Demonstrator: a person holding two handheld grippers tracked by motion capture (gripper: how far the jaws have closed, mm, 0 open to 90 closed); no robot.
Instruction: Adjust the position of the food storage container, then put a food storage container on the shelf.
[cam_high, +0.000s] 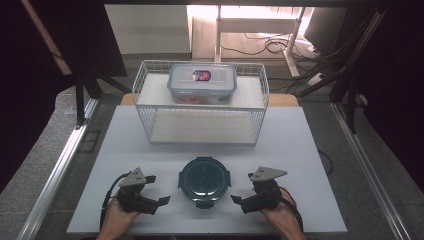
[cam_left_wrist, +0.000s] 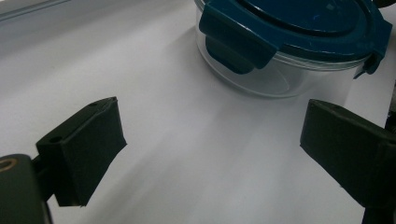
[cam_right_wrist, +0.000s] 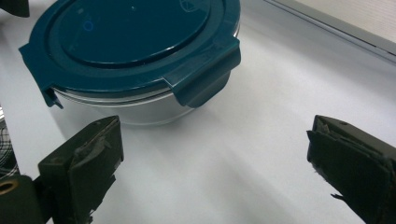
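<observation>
Round container (cam_high: 204, 180) with teal lid on table (cam_high: 300, 145), between left gripper (cam_high: 164, 201) and right gripper (cam_high: 236, 199); both released, nothing grasped.

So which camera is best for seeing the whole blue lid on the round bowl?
The high view: the whole blue lid appears from above, clips all round. The left gripper view and right gripper view each catch just part, side-on, with one clip folded down.

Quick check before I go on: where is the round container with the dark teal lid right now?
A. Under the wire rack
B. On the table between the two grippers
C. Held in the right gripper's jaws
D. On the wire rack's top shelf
B: the round container sits on the table between the left gripper and the right gripper, both with jaws open and clear of it.
</observation>
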